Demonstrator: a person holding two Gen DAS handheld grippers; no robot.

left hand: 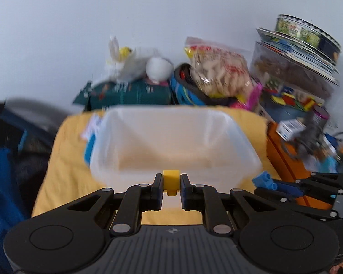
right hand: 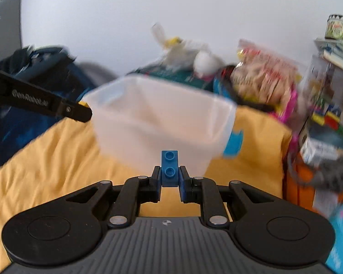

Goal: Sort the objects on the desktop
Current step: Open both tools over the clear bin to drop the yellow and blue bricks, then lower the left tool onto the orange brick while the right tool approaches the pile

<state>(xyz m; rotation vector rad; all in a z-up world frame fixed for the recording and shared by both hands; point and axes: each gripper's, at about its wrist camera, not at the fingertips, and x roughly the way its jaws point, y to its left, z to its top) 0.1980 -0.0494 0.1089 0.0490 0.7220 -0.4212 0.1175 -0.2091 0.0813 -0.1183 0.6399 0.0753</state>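
Note:
My left gripper [left hand: 171,181] is shut on a yellow toy brick [left hand: 171,180] and holds it just before the near rim of a clear plastic tub [left hand: 171,141]. My right gripper [right hand: 169,174] is shut on a blue two-stud brick [right hand: 169,167] in front of the same tub [right hand: 162,123]. In the left wrist view the right gripper [left hand: 276,183] comes in from the right with the blue brick [left hand: 264,180]. In the right wrist view the left gripper [right hand: 85,108] reaches in from the left by the tub's rim. The tub stands on a yellow cloth [left hand: 64,171].
Behind the tub are a green box [left hand: 130,93], a white plush toy [left hand: 135,64], a snack bag [left hand: 219,70] and a stack of boxes, books and a tin [left hand: 308,52] at the right. An orange box [left hand: 285,157] sits right of the cloth. Dark blue fabric [left hand: 2,182] lies at the left.

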